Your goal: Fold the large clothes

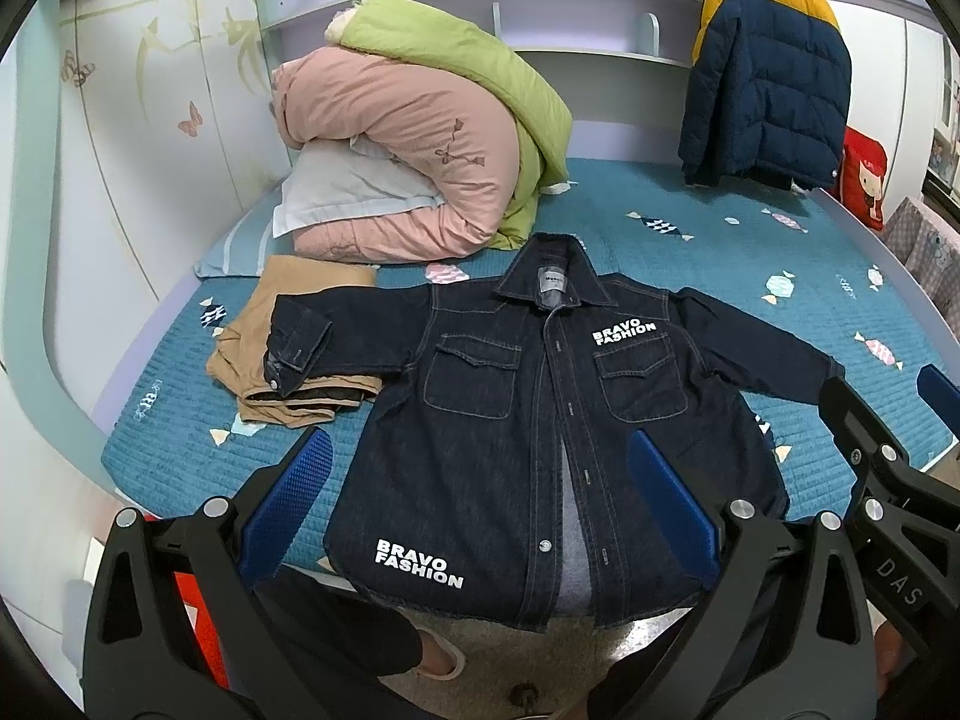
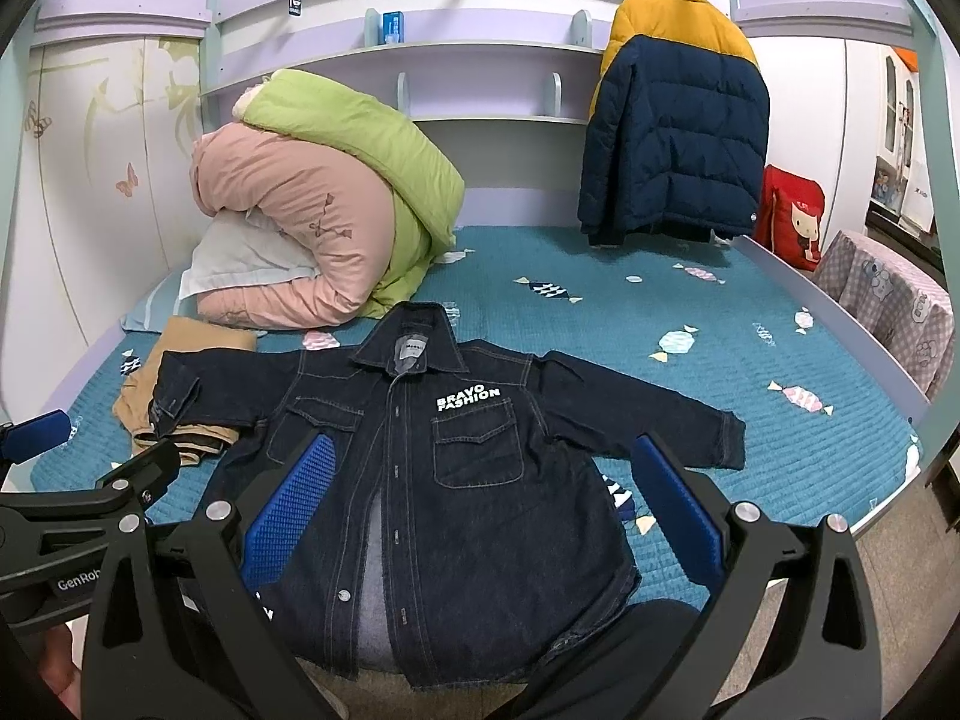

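A dark denim jacket (image 1: 510, 420) with white "BRAVO FASHION" print lies flat, front up and unbuttoned, on the teal bed cover (image 1: 690, 252); it also shows in the right wrist view (image 2: 480, 480). Its hem hangs over the bed's near edge. One sleeve is bent over a folded tan garment (image 1: 288, 354), the other stretches out to the right. My left gripper (image 1: 480, 480) is open and empty above the jacket's lower half. My right gripper (image 2: 480, 486) is open and empty above the jacket's right half; it also shows at the right edge of the left wrist view (image 1: 888, 414).
A rolled pink and green quilt (image 1: 420, 138) with a pillow sits at the bed's back left. A navy and yellow puffer jacket (image 1: 768, 72) hangs at the back right, with a red cushion (image 1: 864, 180) beside it. A wardrobe (image 1: 150, 120) stands left.
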The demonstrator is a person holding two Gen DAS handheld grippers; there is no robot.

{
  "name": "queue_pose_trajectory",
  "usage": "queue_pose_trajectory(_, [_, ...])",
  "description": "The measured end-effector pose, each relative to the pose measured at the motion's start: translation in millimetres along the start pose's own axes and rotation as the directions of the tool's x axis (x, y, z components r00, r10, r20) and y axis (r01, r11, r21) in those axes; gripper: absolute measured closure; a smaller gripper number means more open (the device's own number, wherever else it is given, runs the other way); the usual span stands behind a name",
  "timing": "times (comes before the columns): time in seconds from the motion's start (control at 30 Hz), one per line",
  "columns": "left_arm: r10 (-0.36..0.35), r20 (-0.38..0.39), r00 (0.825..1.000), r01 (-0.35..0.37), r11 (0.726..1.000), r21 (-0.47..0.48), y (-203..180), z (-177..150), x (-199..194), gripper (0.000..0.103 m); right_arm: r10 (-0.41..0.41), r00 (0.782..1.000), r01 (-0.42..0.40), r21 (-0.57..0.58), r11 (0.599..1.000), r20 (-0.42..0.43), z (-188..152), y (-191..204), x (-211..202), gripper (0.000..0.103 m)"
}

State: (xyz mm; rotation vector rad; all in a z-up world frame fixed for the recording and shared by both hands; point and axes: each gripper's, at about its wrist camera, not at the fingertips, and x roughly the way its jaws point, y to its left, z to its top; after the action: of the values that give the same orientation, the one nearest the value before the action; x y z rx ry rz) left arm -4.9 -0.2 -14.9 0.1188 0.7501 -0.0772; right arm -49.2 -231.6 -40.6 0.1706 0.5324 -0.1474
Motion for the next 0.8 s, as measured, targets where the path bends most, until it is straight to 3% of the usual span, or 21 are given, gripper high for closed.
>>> queue_pose_trajectory(0.8, [-0.005,-0.023,1.000,0.005,1.000,0.003,3,-2,11,0.005,0.005,1.000,-0.005,0.002,1.000,-0.023,0,0,3,0.007])
